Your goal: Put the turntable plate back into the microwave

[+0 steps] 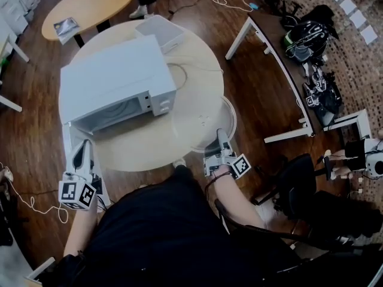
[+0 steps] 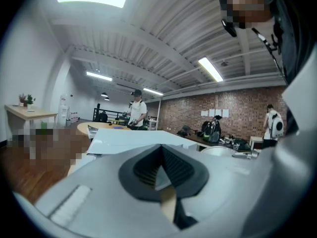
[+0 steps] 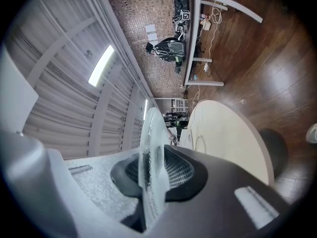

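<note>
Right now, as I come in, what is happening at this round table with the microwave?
A person works with a hand-held gripper in each hand. The right hand-held gripper is clamped on the rim of the clear glass turntable plate, holding it flat over the edge of the round table, to the right of the white microwave. The left hand-held gripper is shut and empty, near the microwave's front. The plate is not yet inside.

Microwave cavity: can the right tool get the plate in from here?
Probably yes: microwave door stands open, right tool grips the turntable plate at its rim, table between looks free.
</note>
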`<state>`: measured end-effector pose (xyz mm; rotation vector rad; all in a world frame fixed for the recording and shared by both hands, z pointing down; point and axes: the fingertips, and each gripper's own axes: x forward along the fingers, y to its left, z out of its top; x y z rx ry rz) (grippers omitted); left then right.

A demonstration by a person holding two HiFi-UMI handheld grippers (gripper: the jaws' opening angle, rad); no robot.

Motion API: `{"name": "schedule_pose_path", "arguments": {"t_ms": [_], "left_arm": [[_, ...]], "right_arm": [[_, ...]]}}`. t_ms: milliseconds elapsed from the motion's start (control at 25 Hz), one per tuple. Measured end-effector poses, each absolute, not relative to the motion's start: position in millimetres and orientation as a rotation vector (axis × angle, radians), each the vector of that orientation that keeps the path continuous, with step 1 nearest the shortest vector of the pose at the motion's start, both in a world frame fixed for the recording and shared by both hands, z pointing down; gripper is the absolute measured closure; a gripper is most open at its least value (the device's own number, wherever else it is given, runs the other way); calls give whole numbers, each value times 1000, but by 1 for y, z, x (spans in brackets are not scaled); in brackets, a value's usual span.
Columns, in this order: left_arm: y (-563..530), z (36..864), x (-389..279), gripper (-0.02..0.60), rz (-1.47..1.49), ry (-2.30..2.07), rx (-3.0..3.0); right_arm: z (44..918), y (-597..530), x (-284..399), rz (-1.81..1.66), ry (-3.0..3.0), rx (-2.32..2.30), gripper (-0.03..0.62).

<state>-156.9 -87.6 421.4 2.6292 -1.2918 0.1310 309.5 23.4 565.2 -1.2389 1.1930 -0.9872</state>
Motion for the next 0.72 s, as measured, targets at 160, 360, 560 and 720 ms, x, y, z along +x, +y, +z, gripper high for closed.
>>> {"name": "schedule_pose_path", "arguments": {"t_ms": [160,360,560,720], "left_arm": [[-88,420,-169,575,120,-1305,2637],[-83,416,-169,575,113,-1281,2654],[-82,414,-175,575,104,-1273,2662],[-83,414,-164,575,86,-1249,2677]], "right_arm": [[565,19,300,-989,1195,-1244,553],[561,20,296,-981,1182,-1250,553],[563,25,288,-983,1171,-1240,552],[573,35,291,-999,1154,-1254,551]]}}
